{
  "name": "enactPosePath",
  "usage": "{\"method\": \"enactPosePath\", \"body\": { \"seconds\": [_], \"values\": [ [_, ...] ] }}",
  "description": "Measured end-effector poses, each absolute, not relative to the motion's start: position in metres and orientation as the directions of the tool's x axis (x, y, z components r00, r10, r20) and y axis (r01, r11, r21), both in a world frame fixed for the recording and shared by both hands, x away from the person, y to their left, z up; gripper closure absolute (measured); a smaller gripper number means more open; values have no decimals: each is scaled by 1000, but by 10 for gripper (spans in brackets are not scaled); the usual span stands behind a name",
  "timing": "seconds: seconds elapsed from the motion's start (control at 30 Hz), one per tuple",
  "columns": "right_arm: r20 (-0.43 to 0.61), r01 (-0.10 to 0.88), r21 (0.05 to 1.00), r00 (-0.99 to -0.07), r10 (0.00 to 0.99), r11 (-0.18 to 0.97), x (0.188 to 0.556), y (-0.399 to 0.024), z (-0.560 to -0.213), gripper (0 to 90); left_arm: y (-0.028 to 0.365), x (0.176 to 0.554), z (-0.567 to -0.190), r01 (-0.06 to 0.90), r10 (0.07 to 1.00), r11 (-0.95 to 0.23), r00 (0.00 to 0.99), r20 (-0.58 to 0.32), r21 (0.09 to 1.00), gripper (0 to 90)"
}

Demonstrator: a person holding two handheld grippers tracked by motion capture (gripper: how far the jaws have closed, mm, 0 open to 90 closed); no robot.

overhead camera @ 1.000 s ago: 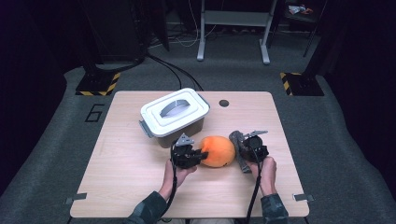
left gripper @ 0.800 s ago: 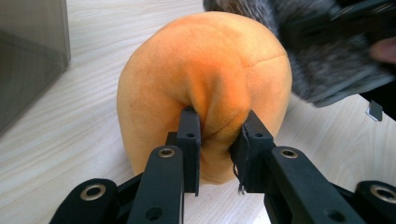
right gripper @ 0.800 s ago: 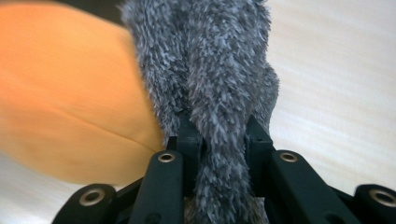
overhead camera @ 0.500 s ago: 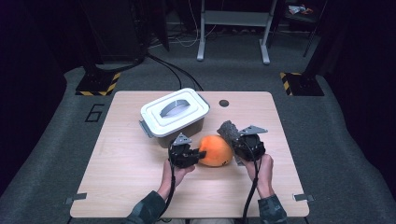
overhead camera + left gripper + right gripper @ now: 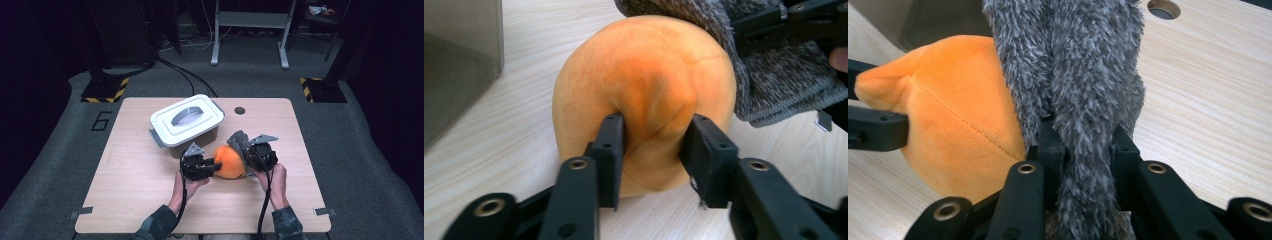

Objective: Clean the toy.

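Orange plush: location? — A

On the bench, just in front of the lidded container, between both tools. — B

Left tool? — A

Clamps the plush's near end. In the left gripper view, pads dent the orange fabric on both sides, a bulge pinched between them. Has just been opening a little, though; still presses on the plush, so not let go yet. — B

Right tool? — A

Squeezed nearly closed on the grey fuzzy piece. In the right gripper view, grey pile packed tight between the jaws. Sits up and over the plush's far right shoulder now; a second ago lay lower, beside the plush at bench level. Plush itself hardly shifted. — B

Meaning? — A

Looks like peeling or pulling the grey piece away from the orange body, with the left side as anchor. Can't tell whether grey is sewn on or only wrapped round; touches the orange along one edge. — B

Risk? — A

Loosening the anchor mid-pull. Probably lets the plush slide or lift along with the grey instead of parting from it. Worth firming up the left grip, or regripping deeper, before pulling further. Container untouched, lid on. — B
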State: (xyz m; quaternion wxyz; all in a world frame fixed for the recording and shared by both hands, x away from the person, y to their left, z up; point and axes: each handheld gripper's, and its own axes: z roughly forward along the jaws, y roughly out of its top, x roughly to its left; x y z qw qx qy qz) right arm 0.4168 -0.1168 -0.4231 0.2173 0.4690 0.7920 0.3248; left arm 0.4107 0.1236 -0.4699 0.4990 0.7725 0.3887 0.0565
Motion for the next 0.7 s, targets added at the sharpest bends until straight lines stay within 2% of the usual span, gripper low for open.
{"method": "enactPosePath", "body": {
  "seconds": [0.1, 0.3, 0.4, 0.57, 0.7],
  "values": [
    [-37, 605, 717, -462, 886, 346, 418, -118, -423, 739, 124, 408, -471, 527, 669, -215, 693, -268, 822, 520],
    [-30, 609, 717, -459, 888, 339, 421, -119, -422, 738, 116, 405, -473, 480, 695, -287, 700, -165, 829, 456],
    [-28, 609, 719, -456, 890, 334, 420, -119, -422, 738, 111, 406, -475, 466, 696, -305, 704, -139, 831, 513],
    [-14, 600, 733, -457, 889, 321, 419, -123, -421, 738, 109, 406, -475, 469, 702, -309, 700, -134, 827, 730],
    [-11, 583, 753, -451, 892, 305, 414, -125, -416, 738, 110, 408, -471, 501, 698, -269, 690, -192, 823, 778]
  ]
}}
